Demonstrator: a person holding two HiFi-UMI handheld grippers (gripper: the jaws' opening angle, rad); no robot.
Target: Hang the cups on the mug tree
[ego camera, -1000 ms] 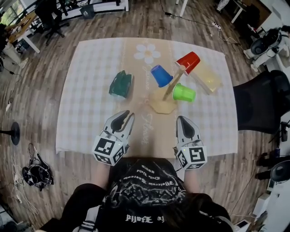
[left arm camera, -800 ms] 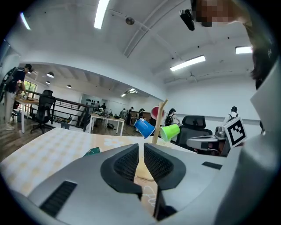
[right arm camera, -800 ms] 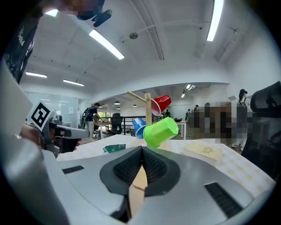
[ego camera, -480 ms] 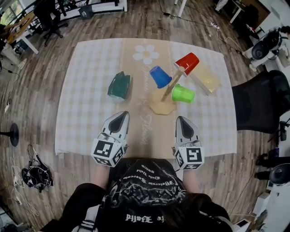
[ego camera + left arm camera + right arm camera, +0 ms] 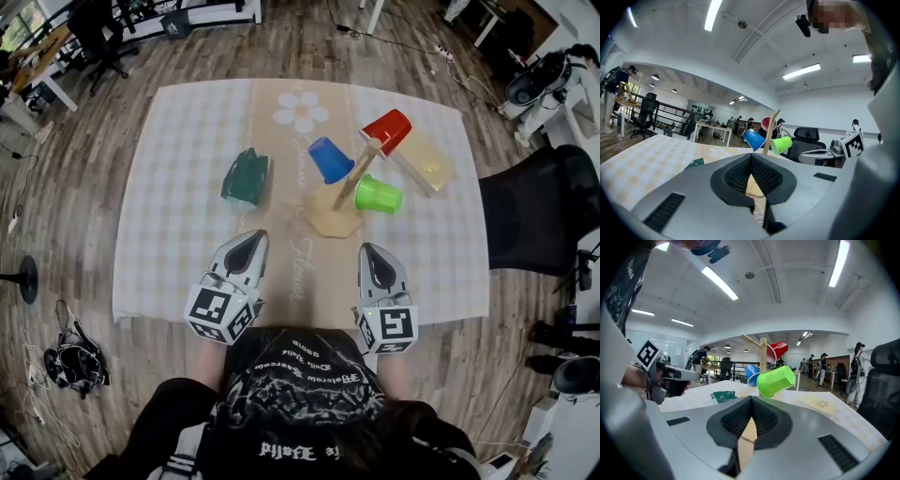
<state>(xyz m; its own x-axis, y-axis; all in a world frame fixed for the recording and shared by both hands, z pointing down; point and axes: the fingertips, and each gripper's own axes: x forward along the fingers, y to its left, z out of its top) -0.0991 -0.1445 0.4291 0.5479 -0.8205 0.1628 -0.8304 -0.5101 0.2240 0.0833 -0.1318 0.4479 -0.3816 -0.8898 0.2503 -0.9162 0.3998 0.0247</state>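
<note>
Progress: three cups hung on the mug tree (image 5: 359,169), one likely left to hang, neither gripper yet on it
Left gripper (image 5: 251,239): hovered low over the front of the table, jaws pressed together, nothing between them
Dark green cup (image 5: 247,176): lay on its side on the checked tablecloth (image 5: 178,234), left of the tree and well apart from it; long axis ran roughly away from the person, wider end seemingly the nearer one; outline hard to read, possibly crumpled
Blue cup (image 5: 330,158): hung on a left-hand peg, tilted, base up and outward, mouth toward the post
Mug tree: stood upright on its pale base mid-table, long axis vertical; one bare peg (image 5: 750,339) angled up on its left side, judged free for the last cup
Right gripper (image 5: 372,249): hovered in front of the tree, jaws shut on nothing
Lime green cup (image 5: 379,194): hung low on the right, long axis near level, base pointing away from the post
Red cup (image 5: 389,129): hung highest, on the right, tilted
Pale yellow board (image 5: 429,157): lay flat, right of the tree
</note>
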